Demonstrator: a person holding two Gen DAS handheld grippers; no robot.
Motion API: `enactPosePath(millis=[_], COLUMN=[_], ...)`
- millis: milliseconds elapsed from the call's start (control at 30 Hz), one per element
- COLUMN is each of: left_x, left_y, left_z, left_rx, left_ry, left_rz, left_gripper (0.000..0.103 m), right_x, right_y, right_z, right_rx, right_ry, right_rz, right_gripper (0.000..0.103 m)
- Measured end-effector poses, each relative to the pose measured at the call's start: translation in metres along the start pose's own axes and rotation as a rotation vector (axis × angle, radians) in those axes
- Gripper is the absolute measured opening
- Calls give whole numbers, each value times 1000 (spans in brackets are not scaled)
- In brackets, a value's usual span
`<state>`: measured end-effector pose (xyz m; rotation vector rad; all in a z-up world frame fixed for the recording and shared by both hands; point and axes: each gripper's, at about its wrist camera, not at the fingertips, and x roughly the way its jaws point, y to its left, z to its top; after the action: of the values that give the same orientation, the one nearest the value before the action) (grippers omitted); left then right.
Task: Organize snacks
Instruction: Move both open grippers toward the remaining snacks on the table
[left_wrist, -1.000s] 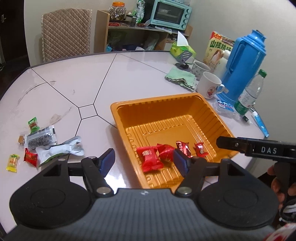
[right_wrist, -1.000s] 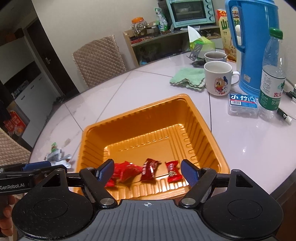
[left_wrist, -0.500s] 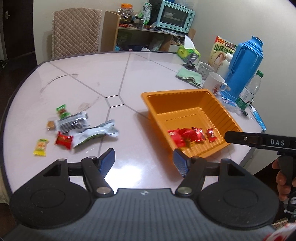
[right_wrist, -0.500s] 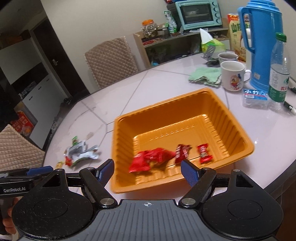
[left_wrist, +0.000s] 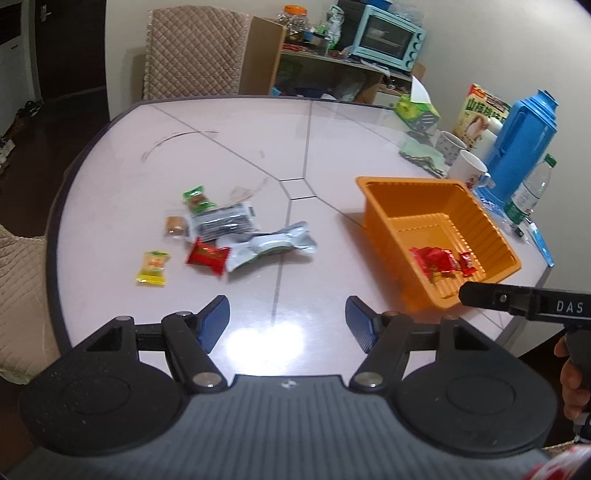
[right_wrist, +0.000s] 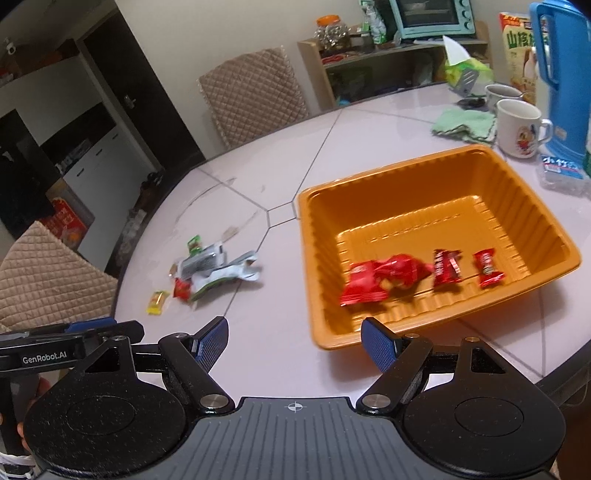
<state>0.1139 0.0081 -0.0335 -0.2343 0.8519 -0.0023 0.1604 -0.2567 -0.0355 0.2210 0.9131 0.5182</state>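
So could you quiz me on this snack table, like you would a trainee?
1. True or false: the orange tray holds only red-wrapped snacks.
2. Which loose snack lies nearest the table edge, on the left of the pile? A) yellow candy B) green packet C) grey packet
3. Fill in: both the left tongs and the right tongs are ____ and carry nothing.

Key: 1 true; 2 A; 3 open.

Glossy ribbed plastic tray (right_wrist: 480, 173), shiny smooth table (left_wrist: 221, 147)
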Motion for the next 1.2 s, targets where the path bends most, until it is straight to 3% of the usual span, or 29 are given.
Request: enactPosePath(millis=[600,1200], left_x=[15,55], left_y=[62,110], left_z=[6,19], left_rx=[3,59], left_ry=[4,5], left_rz=[48,76], left_gripper=[66,65], right_x=[57,104], right_y=[57,85], right_z=[-2,10], right_rx=[-22,-39], right_ry=[57,63], right_rz=[21,-31], right_gripper=[79,79])
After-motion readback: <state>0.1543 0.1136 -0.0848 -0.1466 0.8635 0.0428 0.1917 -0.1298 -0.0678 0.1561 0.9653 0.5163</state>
